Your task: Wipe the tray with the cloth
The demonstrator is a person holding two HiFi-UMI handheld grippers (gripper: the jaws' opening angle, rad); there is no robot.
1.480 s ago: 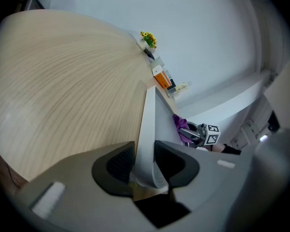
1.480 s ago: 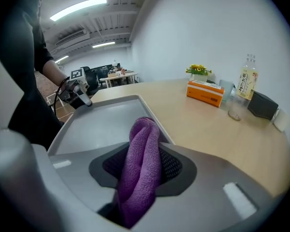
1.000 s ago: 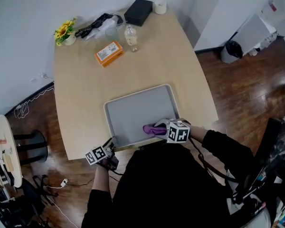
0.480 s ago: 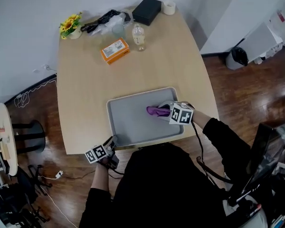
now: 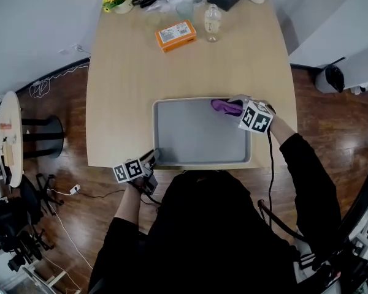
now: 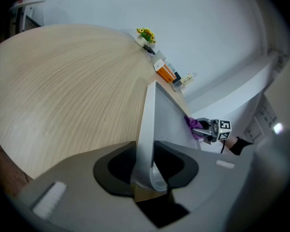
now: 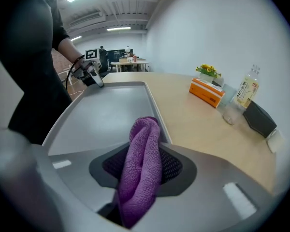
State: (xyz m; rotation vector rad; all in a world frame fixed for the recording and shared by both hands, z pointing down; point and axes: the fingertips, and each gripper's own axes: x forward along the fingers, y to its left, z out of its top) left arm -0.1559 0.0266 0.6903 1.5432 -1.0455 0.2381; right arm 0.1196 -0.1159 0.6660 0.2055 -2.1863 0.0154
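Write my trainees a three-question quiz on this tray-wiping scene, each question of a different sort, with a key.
1. True or false: the left tongs are shut on the rim of the tray.
2. What do the right tongs hold: A a sponge, B a purple cloth, C a brush?
3. Fill in: in the head view, the purple cloth lies at the tray's far-____ corner.
Key: 1 true; 2 B; 3 right.
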